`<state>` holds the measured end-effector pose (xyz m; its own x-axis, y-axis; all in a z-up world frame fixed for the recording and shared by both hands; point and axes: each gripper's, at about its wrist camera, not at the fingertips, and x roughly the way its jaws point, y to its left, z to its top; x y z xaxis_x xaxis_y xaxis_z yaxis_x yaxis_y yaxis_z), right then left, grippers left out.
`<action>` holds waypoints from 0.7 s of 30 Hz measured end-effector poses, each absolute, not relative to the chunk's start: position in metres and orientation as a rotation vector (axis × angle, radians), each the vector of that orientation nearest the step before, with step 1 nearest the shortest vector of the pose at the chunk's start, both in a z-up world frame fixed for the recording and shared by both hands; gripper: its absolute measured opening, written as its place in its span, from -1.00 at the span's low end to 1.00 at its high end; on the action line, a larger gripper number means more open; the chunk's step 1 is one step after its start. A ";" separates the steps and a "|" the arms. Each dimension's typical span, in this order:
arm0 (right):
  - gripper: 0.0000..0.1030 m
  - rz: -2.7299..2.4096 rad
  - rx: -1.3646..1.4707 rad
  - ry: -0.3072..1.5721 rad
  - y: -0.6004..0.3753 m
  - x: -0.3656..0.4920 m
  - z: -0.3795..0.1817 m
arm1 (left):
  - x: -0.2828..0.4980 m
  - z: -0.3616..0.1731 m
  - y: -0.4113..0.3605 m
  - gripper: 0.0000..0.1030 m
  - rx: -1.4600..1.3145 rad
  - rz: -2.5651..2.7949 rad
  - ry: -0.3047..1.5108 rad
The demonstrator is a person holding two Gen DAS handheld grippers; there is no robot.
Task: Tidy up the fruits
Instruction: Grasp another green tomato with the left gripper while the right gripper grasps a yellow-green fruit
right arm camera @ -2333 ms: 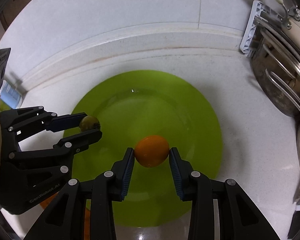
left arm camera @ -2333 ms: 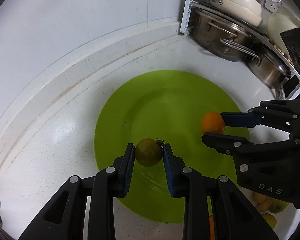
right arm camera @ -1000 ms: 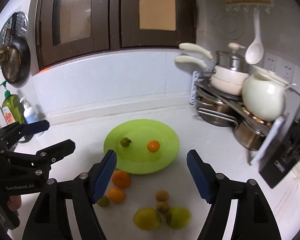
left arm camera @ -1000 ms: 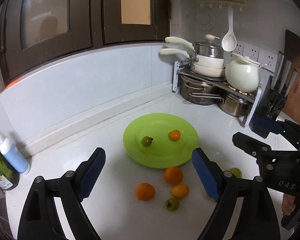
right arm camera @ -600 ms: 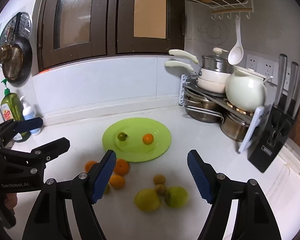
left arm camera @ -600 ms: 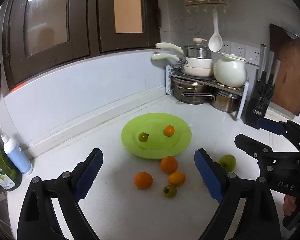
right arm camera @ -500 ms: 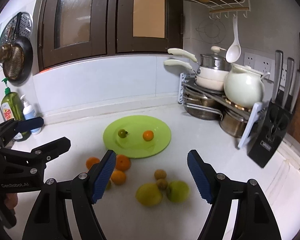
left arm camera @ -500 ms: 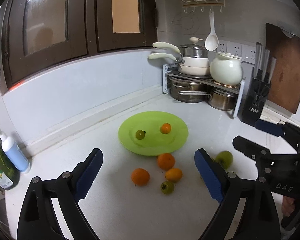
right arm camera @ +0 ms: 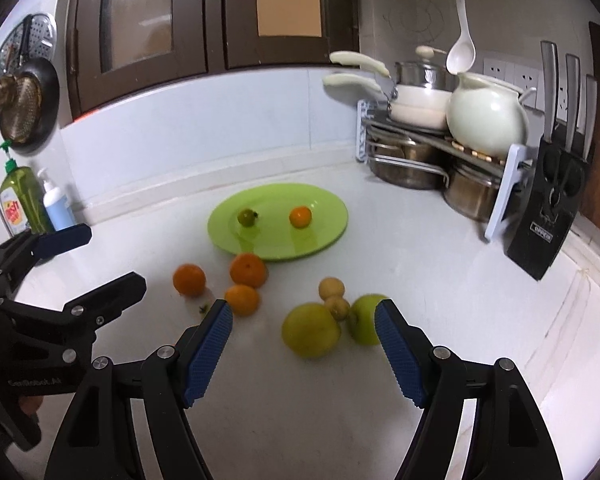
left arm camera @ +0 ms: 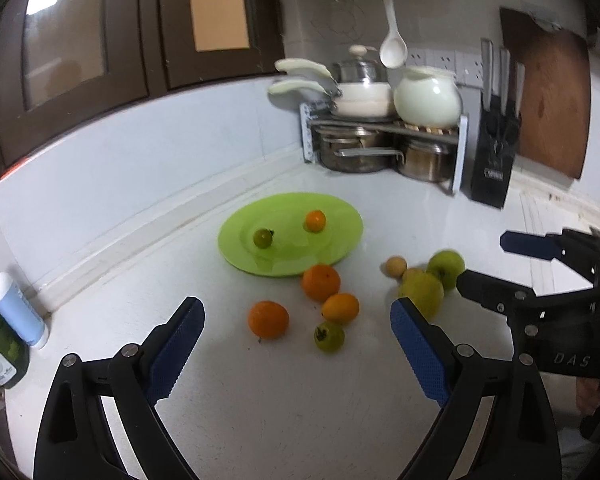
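A green plate [left arm camera: 336, 248] sits toward the far side of the white surface [left arm camera: 260, 400], already carrying a small green fruit [left arm camera: 262, 238] on its left and a small orange [left arm camera: 315, 221] on its right, set apart from each other, which suggests it serves as the collecting spot. The rest of the fruit lies loose on the surface nearer the cameras: three oranges [left arm camera: 321, 282] and a green tomato-like fruit [left arm camera: 329, 336] cluster just near of the plate's rim, while to their right a large yellow-green fruit [right arm camera: 310, 331], a green apple [right arm camera: 365, 319] and two small tan fruits [right arm camera: 331, 288] huddle touching one another. The left gripper [left arm camera: 296, 344] hangs above the orange cluster with its jaws spread wide and empty, angled down as if to frame that group. The right gripper [right arm camera: 303, 344] likewise has its jaws parted with nothing between the pads, and it is lined up over the yellow-green fruit and the apple. Each hand thus appears assigned its own pile, so that the two need not cross. A pot rack [right arm camera: 440, 148] and knife block [right arm camera: 548, 208] stand well clear at the far right.
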<state>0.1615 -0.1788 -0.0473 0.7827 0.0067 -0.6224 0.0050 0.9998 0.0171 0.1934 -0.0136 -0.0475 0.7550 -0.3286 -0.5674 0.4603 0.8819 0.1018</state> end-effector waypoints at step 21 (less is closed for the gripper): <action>0.37 0.002 0.011 0.839 -0.180 0.193 -0.109 | 0.234 -0.119 -0.032 0.43 0.327 -0.564 0.749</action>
<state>0.1928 -0.1803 -0.1085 0.6683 0.0062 -0.7438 0.0026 0.9999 0.0106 0.2343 -0.0318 -0.1190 0.5954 -0.3628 -0.7169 0.5883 0.8045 0.0814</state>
